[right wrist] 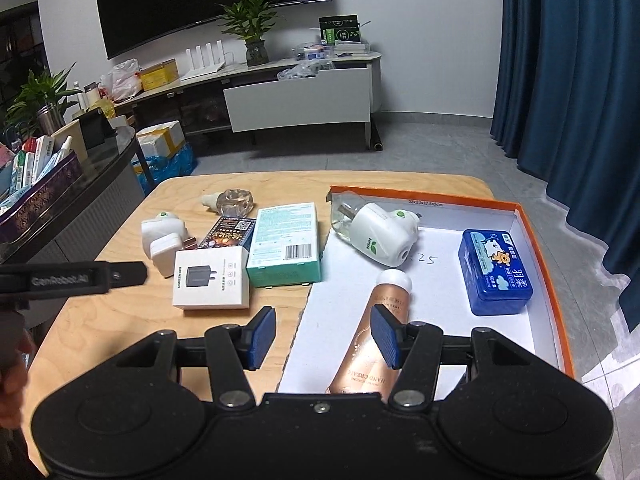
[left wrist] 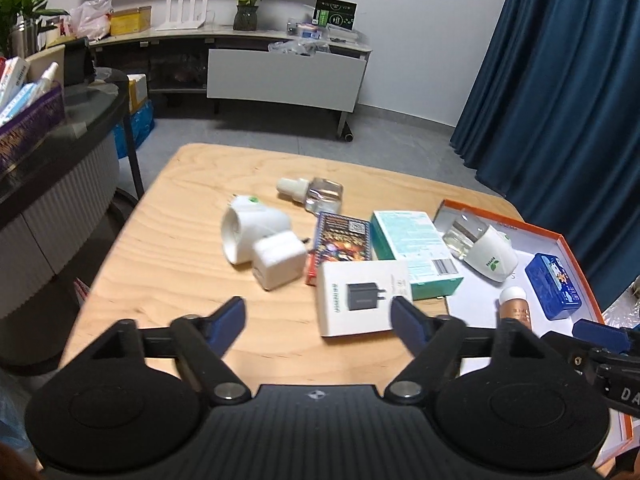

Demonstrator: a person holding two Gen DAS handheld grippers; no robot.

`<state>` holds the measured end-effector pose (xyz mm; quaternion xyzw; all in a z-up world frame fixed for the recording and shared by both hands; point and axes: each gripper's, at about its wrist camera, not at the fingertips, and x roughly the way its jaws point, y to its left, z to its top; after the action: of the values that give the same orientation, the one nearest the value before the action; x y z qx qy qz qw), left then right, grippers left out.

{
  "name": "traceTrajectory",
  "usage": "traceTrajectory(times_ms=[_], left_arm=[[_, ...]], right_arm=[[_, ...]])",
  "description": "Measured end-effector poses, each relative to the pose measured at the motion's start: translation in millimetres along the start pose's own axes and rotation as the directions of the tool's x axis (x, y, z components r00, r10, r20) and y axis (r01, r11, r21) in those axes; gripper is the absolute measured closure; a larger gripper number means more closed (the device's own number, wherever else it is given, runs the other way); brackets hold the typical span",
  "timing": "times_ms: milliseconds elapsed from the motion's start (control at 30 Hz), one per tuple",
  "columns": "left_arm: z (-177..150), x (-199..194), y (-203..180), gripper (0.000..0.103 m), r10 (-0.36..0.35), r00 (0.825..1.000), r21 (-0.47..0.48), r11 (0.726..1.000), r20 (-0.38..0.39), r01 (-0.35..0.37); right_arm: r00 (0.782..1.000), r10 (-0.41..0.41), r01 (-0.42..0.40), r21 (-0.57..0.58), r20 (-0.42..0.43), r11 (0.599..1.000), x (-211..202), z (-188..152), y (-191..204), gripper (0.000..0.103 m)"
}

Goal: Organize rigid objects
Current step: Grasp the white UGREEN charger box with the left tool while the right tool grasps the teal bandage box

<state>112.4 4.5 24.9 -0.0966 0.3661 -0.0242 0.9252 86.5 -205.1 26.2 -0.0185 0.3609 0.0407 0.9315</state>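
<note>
Wooden table (left wrist: pixel 168 248) near edge bare; left gripper (left wrist: pixel 318 316) fingers open, right gripper (right wrist: pixel 322 338) fingers open, empty.

We are viewing background only. Dark television (right wrist: pixel 212 4) hanging on white wall. Potted plant (right wrist: pixel 254 26) standing on long low media console (left wrist: pixel 280 76), white router (left wrist: pixel 185 14) sitting left of it, yellow box (left wrist: pixel 130 20) and plastic bag (left wrist: pixel 93 18) lying further left. Green-and-black box (right wrist: pixel 339 30) resting at console's right end. Blue curtain (left wrist: pixel 560 80) hanging at right. Dark round side table (left wrist: pixel 80 120) standing at left, carrying purple box (left wrist: pixel 28 128) of cartons. Grey floor (left wrist: pixel 400 140) showing beyond.
</note>
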Motion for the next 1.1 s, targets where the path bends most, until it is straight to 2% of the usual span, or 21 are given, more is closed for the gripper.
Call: traceTrajectory(times_ms=[133, 367, 433, 467, 500, 700, 900, 933, 1100], left_arm=[[-5, 21, -21, 0.004, 0.017, 1.000, 0.029, 0.999, -0.007, -0.017], [-7, 67, -46, 0.003, 0.088, 0.995, 0.075, 0.994, -0.052, -0.084], [-7, 76, -49, 0.008, 0.109, 0.993, 0.092, 0.990, -0.052, -0.104], [-7, 78, -48, 0.021, 0.114, 0.992, 0.096, 0.989, -0.052, -0.109], [-7, 80, -45, 0.021, 0.108, 0.992, 0.096, 0.990, -0.058, -0.102], [-10, 60, -25, 0.024, 0.057, 0.997, 0.082, 0.995, -0.048, -0.053], [-10, 22, -4, 0.024, 0.067, 0.998, 0.079, 0.995, 0.007, -0.067], [-8, 19, -2, 0.024, 0.067, 0.998, 0.079, 0.995, 0.013, -0.068], [-8, 4, 14, 0.024, 0.065, 0.997, 0.065, 0.996, 0.035, -0.067]], right_arm=[[1.000, -0.005, 0.005, 0.009, 0.002, 1.000, 0, -1, -6, 0.038], [1.000, -0.015, 0.015, 0.034, 0.001, 0.999, 1, -3, -20, 0.038], [1.000, -0.014, 0.015, 0.037, -0.001, 0.999, 3, -3, -23, 0.039], [1.000, -0.014, 0.015, 0.040, -0.004, 0.999, 5, -3, -24, 0.039], [1.000, -0.014, 0.014, 0.043, -0.005, 0.999, 6, -3, -23, 0.039], [0.999, 0.026, -0.025, 0.037, -0.030, 0.999, 23, 3, -16, 0.038], [0.993, 0.112, -0.112, -0.003, -0.048, 0.994, 56, 27, 12, 0.027], [0.992, 0.113, -0.114, -0.010, -0.053, 0.993, 64, 32, 16, 0.023], [0.988, 0.098, -0.103, -0.040, -0.121, 0.994, 113, 56, 33, 0.022]])
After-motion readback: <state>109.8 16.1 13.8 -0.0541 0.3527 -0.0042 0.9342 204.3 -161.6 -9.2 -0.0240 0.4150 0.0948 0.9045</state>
